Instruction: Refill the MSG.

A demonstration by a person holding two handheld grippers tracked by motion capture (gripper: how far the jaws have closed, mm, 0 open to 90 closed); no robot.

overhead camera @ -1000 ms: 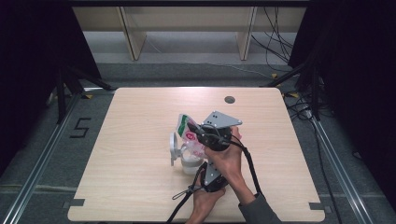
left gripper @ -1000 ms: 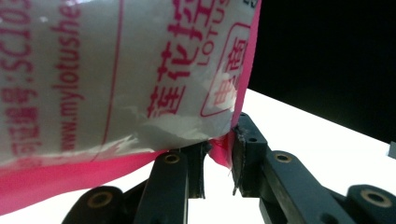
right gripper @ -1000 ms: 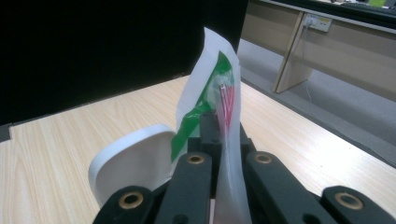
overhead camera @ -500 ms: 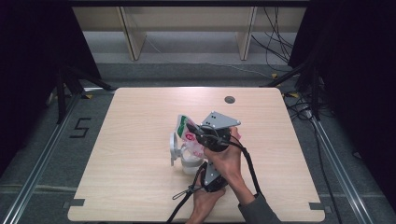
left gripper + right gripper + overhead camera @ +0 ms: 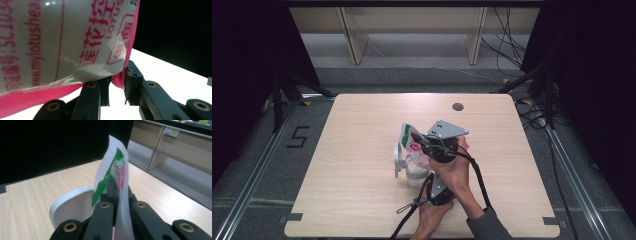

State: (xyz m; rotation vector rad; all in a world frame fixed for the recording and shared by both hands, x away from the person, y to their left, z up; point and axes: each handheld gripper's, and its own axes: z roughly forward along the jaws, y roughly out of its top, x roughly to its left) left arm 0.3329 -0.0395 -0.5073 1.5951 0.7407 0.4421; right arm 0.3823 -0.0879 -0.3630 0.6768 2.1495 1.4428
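Observation:
A clear plastic bag (image 5: 408, 139) with pink and green print is held up at the table's middle, over a white tub (image 5: 413, 176) whose round lid (image 5: 397, 159) stands open at its left. My right gripper (image 5: 418, 142), the one with the grey plate, is shut on the bag's top edge (image 5: 117, 173); the white lid (image 5: 72, 206) shows behind its jaws. My left gripper (image 5: 117, 80) comes in from below, shut on the bag's pink edge (image 5: 119, 80). In the high view its body (image 5: 439, 192) lies under the right hand, its tips hidden.
The wooden table (image 5: 362, 210) carries a small dark round hole (image 5: 457, 106) near its far edge. Cables trail from both grippers toward the near edge. Beyond the table are a grey floor, wooden shelf legs (image 5: 354, 40) and dark stands at both sides.

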